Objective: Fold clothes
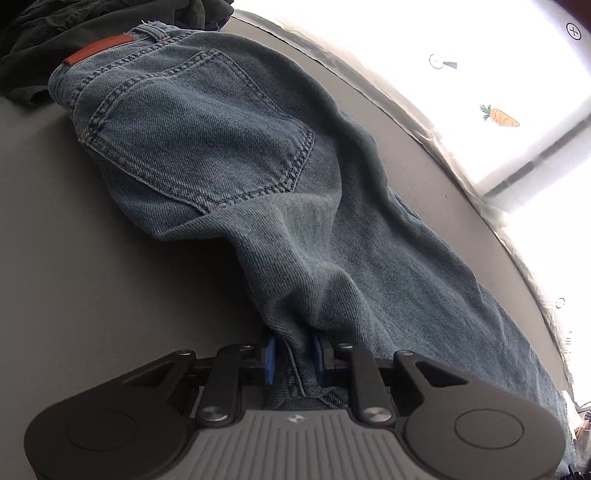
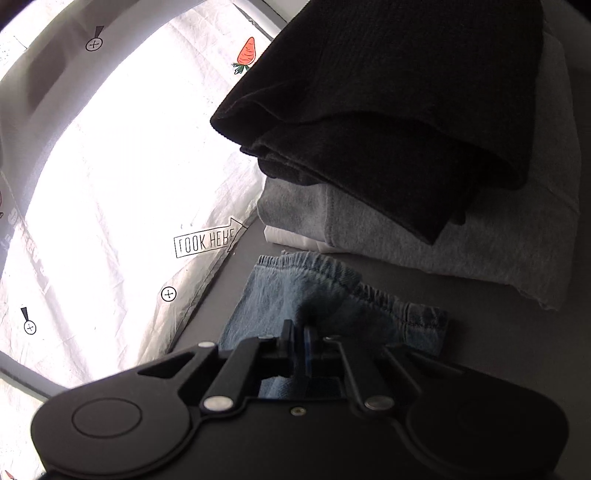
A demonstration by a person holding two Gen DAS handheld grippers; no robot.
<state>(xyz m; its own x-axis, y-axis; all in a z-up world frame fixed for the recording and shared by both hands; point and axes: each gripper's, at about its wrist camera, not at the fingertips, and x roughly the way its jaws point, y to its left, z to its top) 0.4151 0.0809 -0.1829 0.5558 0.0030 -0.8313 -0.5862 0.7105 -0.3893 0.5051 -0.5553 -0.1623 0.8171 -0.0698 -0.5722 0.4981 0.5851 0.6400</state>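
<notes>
Blue jeans (image 1: 236,147) lie stretched across the grey table (image 1: 66,229) in the left wrist view, back pocket and brown leather patch (image 1: 98,50) toward the top left. My left gripper (image 1: 294,358) is shut on a bunched fold of the denim, the blue pads (image 1: 270,360) pressing it from both sides. In the right wrist view the frayed hem end of a jeans leg (image 2: 295,288) hangs lifted off the table, with my right gripper (image 2: 300,345) shut on its fabric.
A folded stack stands right behind the hem: a black garment (image 2: 388,110) on a grey one (image 2: 480,243) on a white one (image 2: 291,236). Dark crumpled clothing (image 1: 55,29) lies beyond the waistband. A white printed sheet (image 2: 110,184) borders the table.
</notes>
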